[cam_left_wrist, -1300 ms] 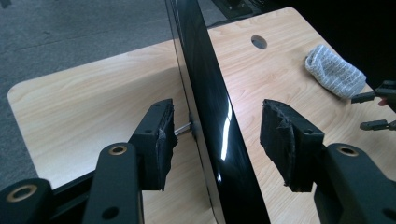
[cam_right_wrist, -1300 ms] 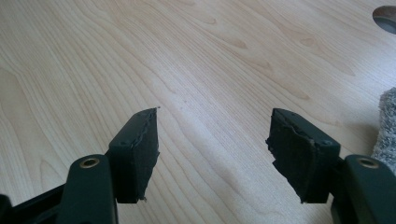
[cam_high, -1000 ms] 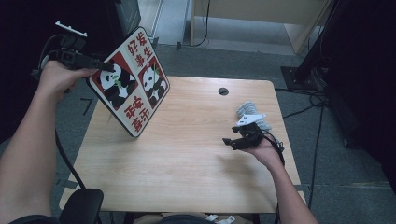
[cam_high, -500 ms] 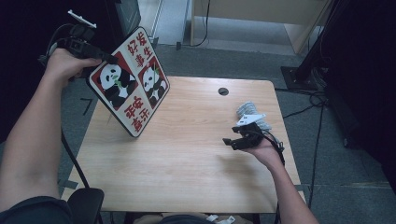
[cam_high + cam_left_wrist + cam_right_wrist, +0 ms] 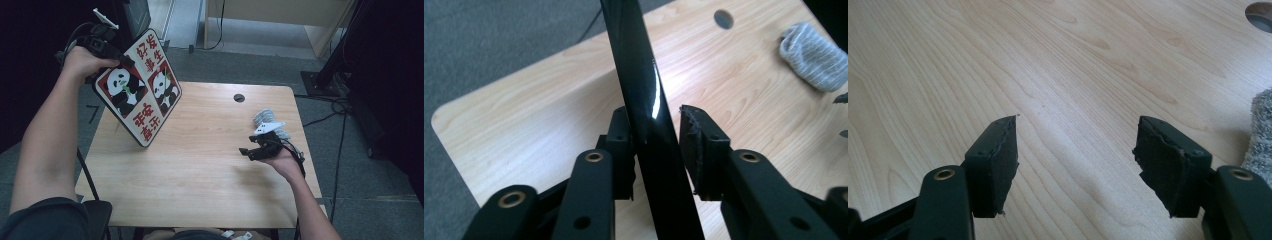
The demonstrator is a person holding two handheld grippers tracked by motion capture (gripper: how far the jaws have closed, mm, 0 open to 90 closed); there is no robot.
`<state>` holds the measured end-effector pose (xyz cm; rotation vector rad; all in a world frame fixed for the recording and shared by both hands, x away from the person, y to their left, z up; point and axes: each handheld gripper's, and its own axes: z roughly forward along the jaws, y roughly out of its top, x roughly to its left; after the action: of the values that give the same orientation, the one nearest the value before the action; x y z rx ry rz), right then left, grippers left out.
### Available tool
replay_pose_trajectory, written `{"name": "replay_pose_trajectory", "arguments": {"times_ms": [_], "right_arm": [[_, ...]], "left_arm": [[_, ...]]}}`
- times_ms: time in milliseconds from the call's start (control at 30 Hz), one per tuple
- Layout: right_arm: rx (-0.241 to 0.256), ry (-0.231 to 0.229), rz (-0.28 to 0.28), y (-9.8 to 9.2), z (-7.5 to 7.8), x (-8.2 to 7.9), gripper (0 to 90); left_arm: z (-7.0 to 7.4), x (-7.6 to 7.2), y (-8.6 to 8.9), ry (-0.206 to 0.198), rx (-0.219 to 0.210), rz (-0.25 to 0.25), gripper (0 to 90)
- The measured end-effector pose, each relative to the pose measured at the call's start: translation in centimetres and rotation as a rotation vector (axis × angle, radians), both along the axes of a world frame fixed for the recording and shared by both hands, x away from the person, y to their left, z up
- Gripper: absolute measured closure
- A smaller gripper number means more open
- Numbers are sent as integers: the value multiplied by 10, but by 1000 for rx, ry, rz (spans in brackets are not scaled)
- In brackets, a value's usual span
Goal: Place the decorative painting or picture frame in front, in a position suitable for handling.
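- Left tool (image 5: 107,47): clamped on top edge of panda sign (image 5: 140,90), lifted over counter's (image 5: 200,190) far-left corner
- Sign: tilted, long axis sloping down toward near-right, printed face toward person
- Right tool (image 5: 1078,165): jaws apart, low over counter beside grey sock (image 5: 267,120)

- A light wooden table (image 5: 200,190) with rounded corners stands in the middle of the scene, its grain pale and evenly lit.
- A round cable hole (image 5: 239,98) sits near the table's far edge.
- Grey carpet floor (image 5: 260,67) spreads around the table.
- A pale wooden cabinet (image 5: 280,15) stands at the far side.
- A dark stand base (image 5: 320,82) rests on the floor at far right, with cables (image 5: 335,107) just beside it.
- The far left and right edges lie in deep shadow.
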<state>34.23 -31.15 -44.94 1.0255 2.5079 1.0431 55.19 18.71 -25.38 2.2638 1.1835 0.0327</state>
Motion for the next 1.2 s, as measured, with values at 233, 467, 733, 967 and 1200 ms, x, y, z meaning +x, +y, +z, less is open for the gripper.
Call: {"name": "replay_pose_trajectory", "arguments": {"times_ms": [233, 467, 733, 967, 1200], "right_arm": [[-6, 0, 1, 0, 0, 0, 340], [-9, 4, -3, -2, -1, 1, 340], [-5, 7, -14, -3, -1, 1, 340], [-3, 6, -24, -5, -1, 1, 340], [-4, 6, -24, -7, -1, 1, 339]], "left_arm": [[5, 2, -6, 47, 45, -1, 781], [14, -3, -7, 73, 12, 22, 802], [33, -27, -15, 30, 22, -36, 800], [47, -51, -33, 8, -2, -106, 799], [51, -68, -86, -8, -8, -198, 799]]}}
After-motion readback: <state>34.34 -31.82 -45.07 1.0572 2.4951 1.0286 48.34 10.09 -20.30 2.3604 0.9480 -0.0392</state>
